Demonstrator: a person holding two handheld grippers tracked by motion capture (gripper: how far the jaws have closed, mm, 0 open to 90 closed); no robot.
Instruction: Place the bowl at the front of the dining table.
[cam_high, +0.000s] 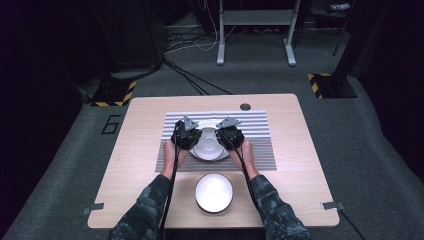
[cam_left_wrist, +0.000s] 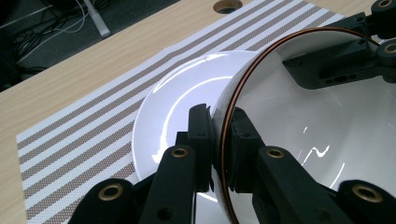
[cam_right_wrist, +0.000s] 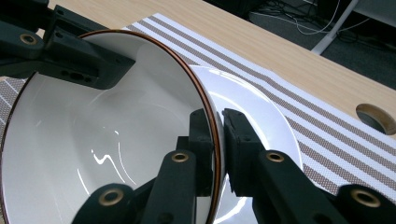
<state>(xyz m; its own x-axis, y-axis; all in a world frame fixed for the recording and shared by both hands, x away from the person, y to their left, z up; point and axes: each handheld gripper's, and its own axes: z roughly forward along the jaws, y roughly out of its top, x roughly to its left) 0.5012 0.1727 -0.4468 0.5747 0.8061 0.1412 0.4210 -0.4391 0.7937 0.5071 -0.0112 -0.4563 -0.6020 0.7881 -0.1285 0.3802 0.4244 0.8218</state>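
So I've got the left tool (cam_left_wrist: 219, 140) clamped on one side of the copper-rimmed bowl (cam_left_wrist: 317, 121) and the right tool (cam_right_wrist: 219, 140) pinching the opposite rim; the bowl sits tilted just over the white plate (cam_left_wrist: 177, 93) on the striped mat (cam_high: 260, 145); second bowl (cam_high: 214, 192) sits nearer me on the tabletop (cam_high: 140, 150).

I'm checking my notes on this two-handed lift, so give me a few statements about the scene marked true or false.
1. Both grippers clamp the rim of the same bowl. True: the left gripper and the right gripper grip opposite sides.
2. The held bowl has a copper-coloured rim. True.
3. A plate lies on the striped placemat under the held bowl. True.
4. The placemat is plain blue. False: it is striped white and brown-grey.
5. The second bowl sits on the placemat. False: it stands on bare table, nearer the person.
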